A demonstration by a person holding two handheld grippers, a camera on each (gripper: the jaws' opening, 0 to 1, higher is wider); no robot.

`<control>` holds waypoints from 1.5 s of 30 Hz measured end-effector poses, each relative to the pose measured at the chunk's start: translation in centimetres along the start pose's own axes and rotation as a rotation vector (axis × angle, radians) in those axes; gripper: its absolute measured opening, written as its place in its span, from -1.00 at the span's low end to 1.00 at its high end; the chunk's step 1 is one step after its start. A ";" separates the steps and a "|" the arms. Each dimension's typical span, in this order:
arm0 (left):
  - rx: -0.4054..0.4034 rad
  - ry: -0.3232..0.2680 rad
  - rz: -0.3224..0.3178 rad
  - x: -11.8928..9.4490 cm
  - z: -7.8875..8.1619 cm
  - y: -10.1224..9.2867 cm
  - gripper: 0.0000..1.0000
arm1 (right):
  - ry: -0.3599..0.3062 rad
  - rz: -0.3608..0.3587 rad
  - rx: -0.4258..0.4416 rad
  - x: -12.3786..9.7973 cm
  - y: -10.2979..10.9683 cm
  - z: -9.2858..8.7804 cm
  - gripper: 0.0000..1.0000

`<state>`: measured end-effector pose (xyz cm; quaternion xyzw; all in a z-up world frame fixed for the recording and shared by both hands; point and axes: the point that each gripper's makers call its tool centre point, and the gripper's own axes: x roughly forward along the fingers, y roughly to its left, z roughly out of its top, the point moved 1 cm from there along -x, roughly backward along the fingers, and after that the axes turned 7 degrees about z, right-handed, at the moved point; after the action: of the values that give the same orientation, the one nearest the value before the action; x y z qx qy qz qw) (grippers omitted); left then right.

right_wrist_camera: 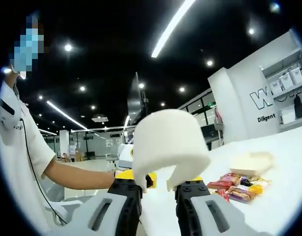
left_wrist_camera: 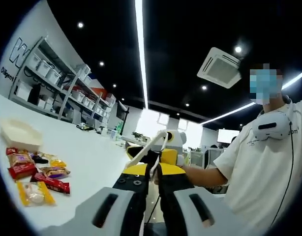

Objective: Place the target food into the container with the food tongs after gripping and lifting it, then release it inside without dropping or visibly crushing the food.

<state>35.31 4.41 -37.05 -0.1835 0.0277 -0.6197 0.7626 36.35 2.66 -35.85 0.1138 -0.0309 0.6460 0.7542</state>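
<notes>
White plastic food tongs (right_wrist_camera: 168,142) are clamped between the right gripper (right_wrist_camera: 158,189) jaws, close before the lens.
Left gripper (left_wrist_camera: 150,182) jaws are seen together; wrapped snack packets (left_wrist_camera: 38,177) lie left of them, beside a cream shallow container (left_wrist_camera: 20,133) on the white table (left_wrist_camera: 87,157).

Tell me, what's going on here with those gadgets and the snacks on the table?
A person holds a two-jaw gripper in each hand, both raised above a white table. The left gripper is shut on white food tongs; the right gripper has a white tong end between its jaws. Wrapped snacks and an empty-looking container wait on the table. No food is lifted yet.
</notes>
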 end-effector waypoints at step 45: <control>-0.004 0.062 -0.090 0.7 -0.1 -1.6 -0.97 | 0.015 0.018 0.104 0.6 0.5 0.3 -0.53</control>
<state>33.94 3.47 -36.48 -0.1669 0.0444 -0.6588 0.7323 35.98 3.26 -35.39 0.1475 0.0072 0.6545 0.7415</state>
